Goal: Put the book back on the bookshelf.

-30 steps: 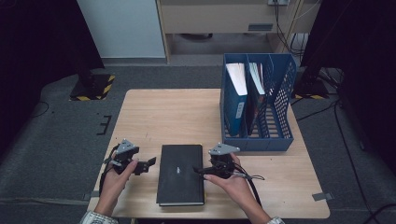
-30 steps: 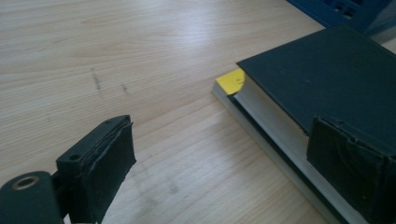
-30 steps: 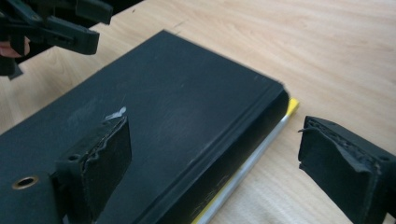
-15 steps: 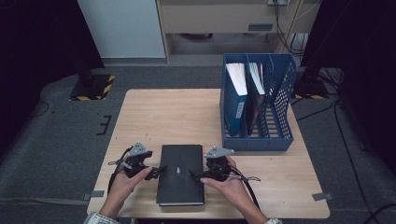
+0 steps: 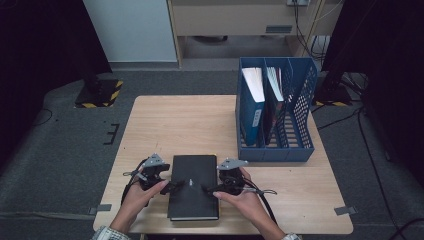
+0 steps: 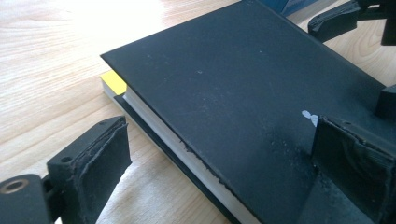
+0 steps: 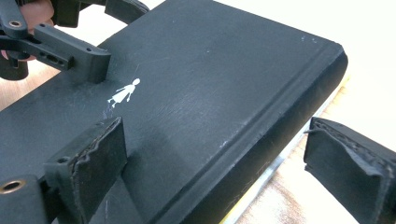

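While flanked by open tongs, black book (image 5: 194, 186) lies lengthwise.

I see a pale wooden table (image 5: 170, 125). A black book (image 5: 194, 187) lies flat on it between my two sets of jaws, one jaw of each over its cover, the other off its edge. A blue file rack (image 5: 275, 115) stands on it, beyond my right jaws.

Book (image 5: 194, 186) lies at table's (image 5: 170, 125) near edge; file rack (image 5: 277, 117) stands behind, right.
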Available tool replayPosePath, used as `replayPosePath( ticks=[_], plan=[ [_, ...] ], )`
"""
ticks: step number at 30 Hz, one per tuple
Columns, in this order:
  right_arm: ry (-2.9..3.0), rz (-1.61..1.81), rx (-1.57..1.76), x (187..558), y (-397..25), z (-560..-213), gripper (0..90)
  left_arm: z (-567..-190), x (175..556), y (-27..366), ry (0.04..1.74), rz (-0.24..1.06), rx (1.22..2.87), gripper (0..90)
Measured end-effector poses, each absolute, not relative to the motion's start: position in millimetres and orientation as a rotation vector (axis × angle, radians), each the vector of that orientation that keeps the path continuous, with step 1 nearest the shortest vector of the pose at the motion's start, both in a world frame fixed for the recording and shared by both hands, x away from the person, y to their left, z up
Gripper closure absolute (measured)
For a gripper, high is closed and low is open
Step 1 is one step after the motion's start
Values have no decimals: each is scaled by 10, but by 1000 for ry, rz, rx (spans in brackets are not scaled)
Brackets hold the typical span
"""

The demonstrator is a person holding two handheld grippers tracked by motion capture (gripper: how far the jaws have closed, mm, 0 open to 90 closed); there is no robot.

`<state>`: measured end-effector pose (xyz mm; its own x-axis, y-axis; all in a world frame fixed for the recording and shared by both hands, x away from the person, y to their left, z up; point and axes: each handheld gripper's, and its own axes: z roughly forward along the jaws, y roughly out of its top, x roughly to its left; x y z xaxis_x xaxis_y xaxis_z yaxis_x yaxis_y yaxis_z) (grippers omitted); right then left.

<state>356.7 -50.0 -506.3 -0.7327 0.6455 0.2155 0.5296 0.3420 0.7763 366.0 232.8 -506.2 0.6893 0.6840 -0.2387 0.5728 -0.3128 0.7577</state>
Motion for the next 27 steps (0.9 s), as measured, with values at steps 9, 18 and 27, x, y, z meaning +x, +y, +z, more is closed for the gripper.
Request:
replayPosePath(
  ticks=[9, 18, 27],
  plan=[
    [2471, 1394, 1129, 3598, -464, -5112, 37, -5099, 3695, 2282, 956, 105, 1996, 23],
    [2469, 1409, 1156, 3604, -449, -5130, 24, -5118, 3730, 2232, 937, 79, 1994, 14],
    [2472, 1408, 1157, 3599, -451, -5126, 25, -5068, 3710, 2205, 953, 119, 2010, 28]
  ],
)
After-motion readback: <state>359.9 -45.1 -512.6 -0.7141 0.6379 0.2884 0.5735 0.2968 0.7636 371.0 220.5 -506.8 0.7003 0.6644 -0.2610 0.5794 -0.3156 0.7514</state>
